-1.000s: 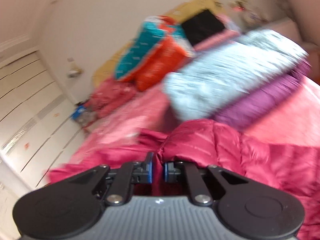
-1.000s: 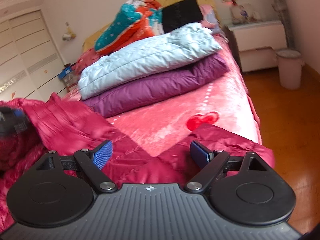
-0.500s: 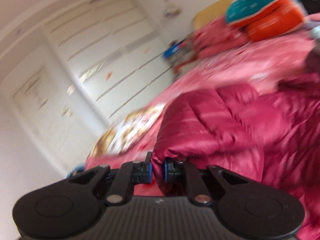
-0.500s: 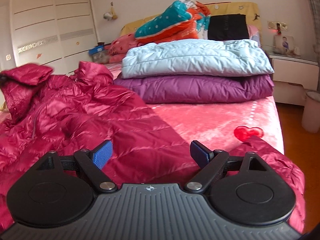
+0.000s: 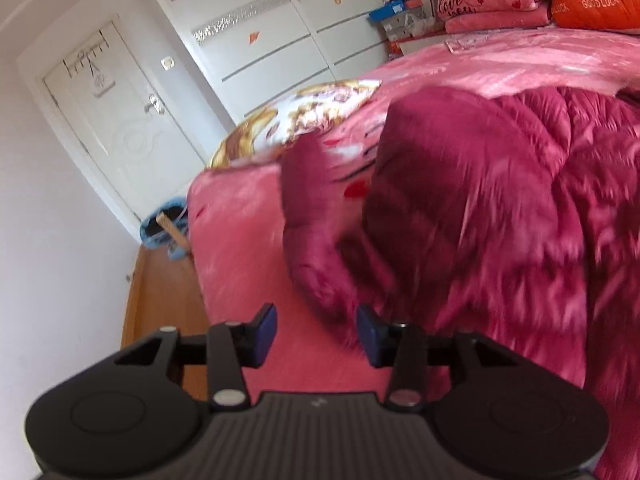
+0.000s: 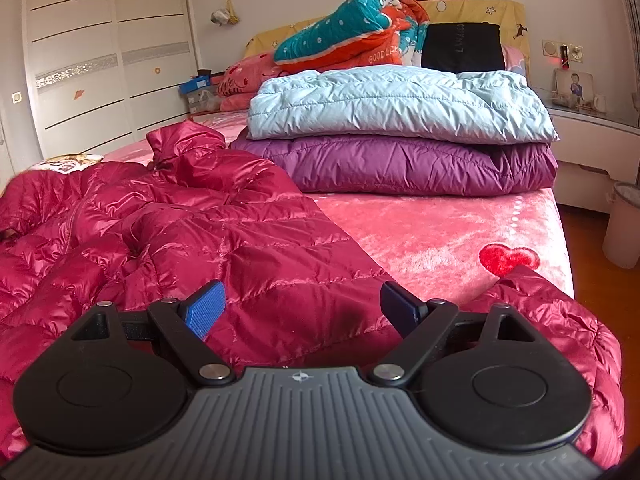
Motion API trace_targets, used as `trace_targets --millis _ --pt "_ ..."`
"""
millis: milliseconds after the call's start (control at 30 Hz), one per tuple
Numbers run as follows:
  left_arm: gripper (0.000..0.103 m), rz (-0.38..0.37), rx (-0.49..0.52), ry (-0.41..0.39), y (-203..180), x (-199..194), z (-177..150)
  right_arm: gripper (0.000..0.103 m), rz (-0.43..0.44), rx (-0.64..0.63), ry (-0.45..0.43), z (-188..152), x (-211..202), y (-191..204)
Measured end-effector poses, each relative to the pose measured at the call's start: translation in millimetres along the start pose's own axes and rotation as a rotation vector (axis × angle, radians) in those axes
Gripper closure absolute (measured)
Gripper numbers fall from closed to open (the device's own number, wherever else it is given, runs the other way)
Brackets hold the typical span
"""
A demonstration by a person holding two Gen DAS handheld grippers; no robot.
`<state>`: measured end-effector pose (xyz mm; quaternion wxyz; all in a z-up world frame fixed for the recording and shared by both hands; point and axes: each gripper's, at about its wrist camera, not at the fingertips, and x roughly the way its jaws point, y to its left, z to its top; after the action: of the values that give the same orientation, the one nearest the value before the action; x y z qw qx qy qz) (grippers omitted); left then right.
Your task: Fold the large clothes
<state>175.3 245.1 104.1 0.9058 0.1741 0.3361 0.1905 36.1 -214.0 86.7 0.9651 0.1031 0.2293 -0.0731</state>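
A crimson puffer jacket [image 6: 192, 224] lies spread and rumpled on the pink bed [image 6: 432, 224]. In the left wrist view the jacket [image 5: 500, 208] fills the right side, one sleeve [image 5: 316, 232] hanging toward the bed's corner. My left gripper [image 5: 316, 334] is open and empty, just above the bedspread beside the sleeve's end. My right gripper [image 6: 302, 306] is open and empty, hovering over the jacket's lower part, with another sleeve [image 6: 552, 320] to its right.
Folded light blue [image 6: 400, 104] and purple [image 6: 416, 164] jackets are stacked at mid-bed, quilts and pillows [image 6: 352, 40] behind. A wardrobe [image 6: 100, 56] and a door [image 5: 120, 120] stand to the left. A nightstand [image 6: 592, 136] and bin [image 6: 624, 224] stand right. A blue bag [image 5: 164, 228] sits on the floor.
My left gripper let go of the jacket fabric and opened, swinging left toward the bed's corner. The jacket settled flatter on the bed. My right gripper stayed open and levelled out.
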Motion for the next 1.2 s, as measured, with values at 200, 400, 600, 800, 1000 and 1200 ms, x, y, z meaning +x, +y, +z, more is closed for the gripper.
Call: trace_targets --millis 200,400,600,800,1000,1200 --pt "0.045 -0.179 -0.095 0.05 34 -35 -51 0.0 0.034 0.043 -0.005 5 -8 -5" --pt "0.045 -0.402 -0.245 0.062 71 -58 -110 0.0 0.091 0.069 0.003 5 -32 -17" --pt "0.042 -0.535 -0.354 0.054 87 -58 -148 0.0 0.239 0.037 0.096 -5 -59 -16" --pt "0.034 -0.69 -0.474 0.091 85 -42 -170 0.0 0.362 0.022 0.265 -30 -69 -4" --pt "0.023 -0.754 -0.549 0.101 80 -36 -181 0.0 0.342 0.097 0.29 -39 -73 0" --pt "0.02 -0.768 -0.582 0.092 79 -35 -186 0.0 0.385 0.093 0.304 -38 -94 11"
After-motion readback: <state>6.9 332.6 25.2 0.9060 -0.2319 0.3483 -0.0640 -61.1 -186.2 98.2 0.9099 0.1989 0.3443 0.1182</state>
